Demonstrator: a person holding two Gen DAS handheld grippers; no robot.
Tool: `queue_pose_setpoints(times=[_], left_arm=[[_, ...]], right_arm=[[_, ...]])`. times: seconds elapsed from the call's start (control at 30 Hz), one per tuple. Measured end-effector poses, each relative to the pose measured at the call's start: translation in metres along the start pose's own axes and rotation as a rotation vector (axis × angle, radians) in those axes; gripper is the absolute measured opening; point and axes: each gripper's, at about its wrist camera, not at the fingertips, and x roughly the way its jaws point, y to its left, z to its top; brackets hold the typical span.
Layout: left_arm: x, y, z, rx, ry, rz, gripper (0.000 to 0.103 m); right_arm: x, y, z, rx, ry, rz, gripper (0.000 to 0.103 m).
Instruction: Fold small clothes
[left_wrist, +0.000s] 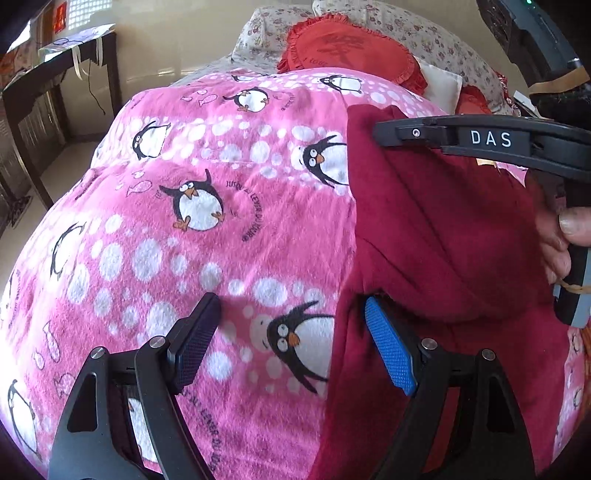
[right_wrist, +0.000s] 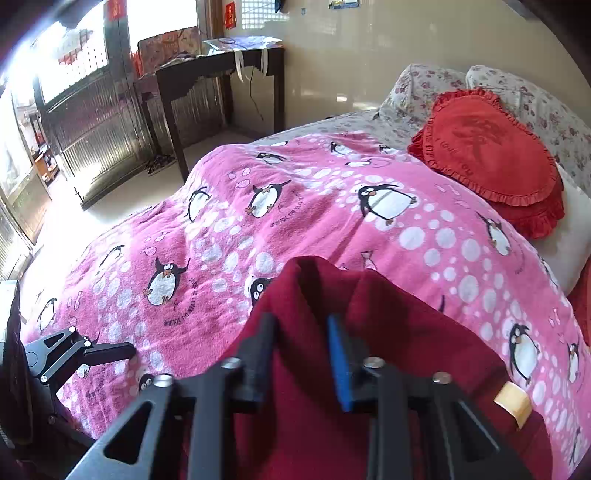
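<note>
A dark red garment (left_wrist: 436, 251) lies on the pink penguin blanket (left_wrist: 207, 258), bunched with folds. My left gripper (left_wrist: 291, 325) is open, low over the blanket, its blue pad at the garment's left edge. My right gripper (right_wrist: 301, 350) is partly closed around a raised fold of the red garment (right_wrist: 314, 291), cloth between the jaws. The right gripper also shows in the left wrist view (left_wrist: 384, 134) over the garment's far part. The left gripper shows in the right wrist view (right_wrist: 129, 349) at the lower left.
A red heart-shaped cushion (right_wrist: 491, 155) and floral pillows (right_wrist: 417, 88) lie at the head of the bed. A dark wooden table (right_wrist: 221, 70) stands by the wall beyond the bed, with a metal gate (right_wrist: 92, 122) beside it.
</note>
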Motion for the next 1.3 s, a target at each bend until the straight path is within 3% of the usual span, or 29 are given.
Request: queue_pose_setpoints(times=[0.2, 0.37, 0.4, 0.43, 0.47, 0.5, 0.6, 0.73, 0.8, 0.87, 0.93, 0.97, 1.03, 1.13, 1.23, 1.3], left_arm=[[-0.009, 0.023, 0.001, -0.037, -0.03, 0.011, 0.081], [-0.026, 0.038, 0.001, -0.069, -0.061, 0.029, 0.081], [-0.031, 0.04, 0.002, -0.078, -0.074, 0.021, 0.081], [-0.034, 0.04, 0.003, -0.082, -0.085, 0.014, 0.081], [-0.037, 0.038, 0.006, -0.08, -0.094, 0.006, 0.081], [-0.04, 0.033, 0.008, -0.071, -0.106, -0.007, 0.081], [-0.046, 0.012, 0.015, -0.031, -0.129, -0.038, 0.081], [-0.035, -0.021, 0.027, 0.018, -0.116, -0.074, 0.081], [-0.025, -0.037, 0.031, 0.052, -0.105, -0.079, 0.081], [-0.01, -0.049, 0.032, 0.076, -0.076, -0.067, 0.081], [0.016, -0.054, 0.032, 0.085, 0.01, -0.041, 0.081], [0.029, -0.053, 0.031, 0.079, 0.054, -0.027, 0.081], [0.033, -0.055, 0.028, 0.088, 0.047, -0.013, 0.081], [0.026, -0.058, 0.027, 0.106, 0.052, 0.005, 0.081], [0.015, -0.054, 0.024, 0.089, 0.04, 0.006, 0.081], [0.007, -0.052, 0.02, 0.086, 0.024, 0.009, 0.081]], right_arm=[[0.003, 0.016, 0.033, 0.05, -0.099, 0.096, 0.004], [0.026, 0.019, 0.04, 0.119, -0.104, 0.072, 0.005], [0.023, 0.017, 0.036, 0.13, -0.098, 0.065, 0.011], [0.012, 0.014, 0.029, 0.136, -0.101, 0.059, 0.027], [0.0, 0.013, 0.023, 0.138, -0.113, 0.05, 0.036], [-0.018, 0.011, 0.012, 0.143, -0.136, 0.036, 0.043], [-0.069, -0.002, -0.03, 0.177, -0.169, -0.065, 0.043], [-0.119, -0.034, -0.102, 0.253, -0.149, -0.317, 0.043], [-0.139, -0.057, -0.134, 0.328, -0.144, -0.404, 0.043], [-0.153, -0.084, -0.165, 0.426, -0.115, -0.459, 0.043], [-0.155, -0.111, -0.195, 0.513, -0.048, -0.537, 0.043], [-0.151, -0.122, -0.206, 0.544, -0.009, -0.55, 0.043], [-0.144, -0.139, -0.228, 0.619, 0.052, -0.518, 0.043], [-0.168, -0.147, -0.246, 0.706, -0.042, -0.44, 0.043], [-0.195, -0.168, -0.259, 0.765, -0.092, -0.508, 0.044], [-0.215, -0.195, -0.274, 0.868, -0.115, -0.549, 0.047]])
